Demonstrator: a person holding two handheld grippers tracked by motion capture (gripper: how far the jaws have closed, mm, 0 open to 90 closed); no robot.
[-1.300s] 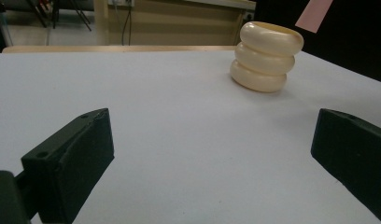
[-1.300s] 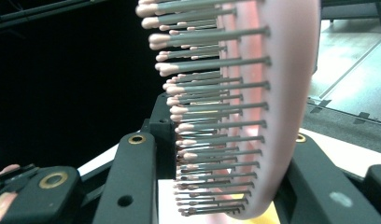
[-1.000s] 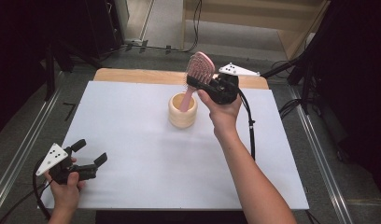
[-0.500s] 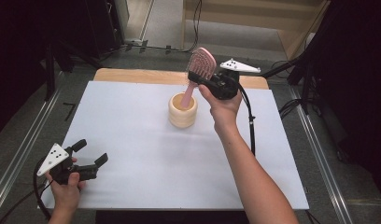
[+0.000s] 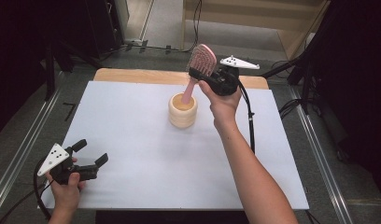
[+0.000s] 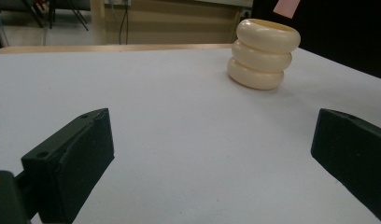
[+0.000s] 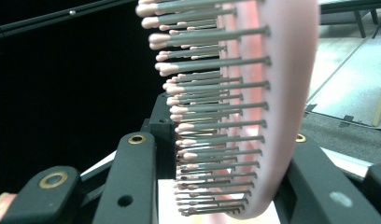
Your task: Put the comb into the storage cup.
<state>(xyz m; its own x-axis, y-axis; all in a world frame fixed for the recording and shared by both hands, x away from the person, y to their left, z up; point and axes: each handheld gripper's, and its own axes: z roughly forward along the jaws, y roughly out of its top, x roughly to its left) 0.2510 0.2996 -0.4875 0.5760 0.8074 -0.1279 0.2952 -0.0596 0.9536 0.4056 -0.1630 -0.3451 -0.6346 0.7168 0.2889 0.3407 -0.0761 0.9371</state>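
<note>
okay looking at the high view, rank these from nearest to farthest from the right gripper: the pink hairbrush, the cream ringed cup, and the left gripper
1. Pink hairbrush: clamped in the right gripper, head up, at the table's far edge.
2. Cream ringed cup: just below and left of that gripper, with the brush handle's tip in its mouth.
3. Left gripper: at the near left corner, jaws open.

The high view looks forward and down from above the person's side, taking in the whole white surface point(image 5: 132, 130). The left gripper view sits low, just above that surface, facing across it toward the cream holder point(image 6: 263, 53), which the high view shows at centre point(image 5: 183, 111). The right gripper view looks very close along the pink hairbrush point(image 7: 272, 107).
</note>
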